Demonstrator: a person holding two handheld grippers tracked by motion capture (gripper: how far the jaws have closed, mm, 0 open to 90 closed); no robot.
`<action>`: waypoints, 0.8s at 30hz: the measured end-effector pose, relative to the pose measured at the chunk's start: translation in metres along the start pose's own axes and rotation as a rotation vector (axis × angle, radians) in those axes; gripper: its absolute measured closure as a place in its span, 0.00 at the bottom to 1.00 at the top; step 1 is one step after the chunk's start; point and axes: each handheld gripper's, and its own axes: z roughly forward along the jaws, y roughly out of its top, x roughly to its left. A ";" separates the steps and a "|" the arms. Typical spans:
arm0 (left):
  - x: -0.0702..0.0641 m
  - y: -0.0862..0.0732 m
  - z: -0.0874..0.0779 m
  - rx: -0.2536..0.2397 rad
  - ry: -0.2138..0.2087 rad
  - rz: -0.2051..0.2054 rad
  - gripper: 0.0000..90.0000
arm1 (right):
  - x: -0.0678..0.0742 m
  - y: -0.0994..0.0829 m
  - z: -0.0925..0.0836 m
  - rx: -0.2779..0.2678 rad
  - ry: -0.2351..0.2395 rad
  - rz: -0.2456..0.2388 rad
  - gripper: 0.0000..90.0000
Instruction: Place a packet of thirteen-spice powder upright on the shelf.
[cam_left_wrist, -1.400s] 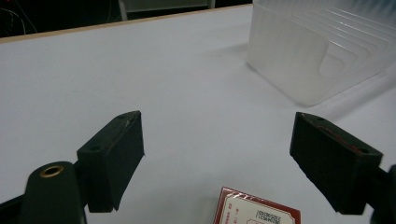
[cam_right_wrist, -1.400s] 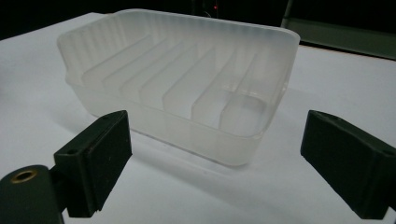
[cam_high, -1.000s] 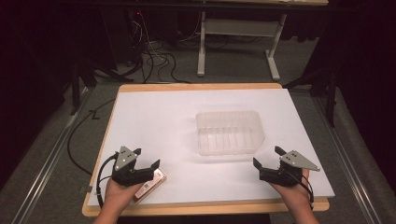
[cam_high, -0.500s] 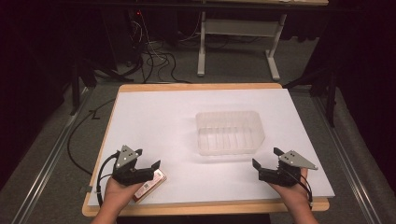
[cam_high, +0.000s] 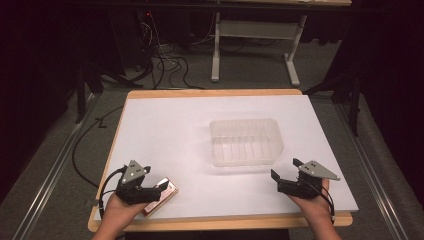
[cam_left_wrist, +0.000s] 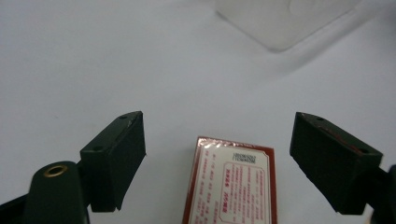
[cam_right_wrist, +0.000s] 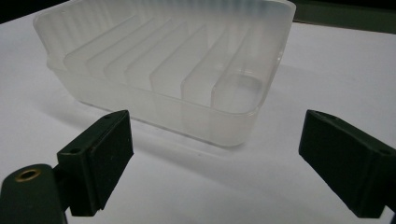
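— How is the left gripper (cam_high: 159, 191) set at this moment?

— It is poised low over the near left corner of the white table (cam_high: 165, 125), with its jaws spread on either side of a red-bordered card box (cam_left_wrist: 231, 186). In the left gripper view a clear gap is seen between each pad and the box's long edges, so nothing is clamped. The jaws have just been closing a little and then easing wider again, with the box lying between them, untouched.

— And the box itself?

— It lies flat on the table, printed face up, its length running along the line of the jaws. That alignment is probably why the gripper is held as it is — the narrow sides are presented for a pinch across the width.

— What of the right gripper (cam_high: 286, 175)?

— It is rested near the near right corner, jaws released and wide apart, nothing between them. It is aimed at the clear plastic tray (cam_right_wrist: 177, 60), which is seen just ahead in the right gripper view.

— Why might the tray stand there?

— It is placed right of the table's middle, well apart from the box, open side up, with upright ribs dividing it into slots. It can be judged a likely destination — the box may be meant to be stood in one of those slots.
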 end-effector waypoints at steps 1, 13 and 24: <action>0.000 -0.001 0.001 0.012 -0.003 0.001 0.21 | 0.000 0.000 0.000 0.000 -0.001 -0.001 0.11; -0.010 -0.014 0.026 0.241 -0.002 0.061 0.27 | 0.001 0.000 0.000 0.012 0.006 -0.009 0.12; -0.011 -0.015 0.028 0.292 -0.008 0.050 0.36 | 0.001 -0.001 0.001 0.016 0.011 -0.015 0.14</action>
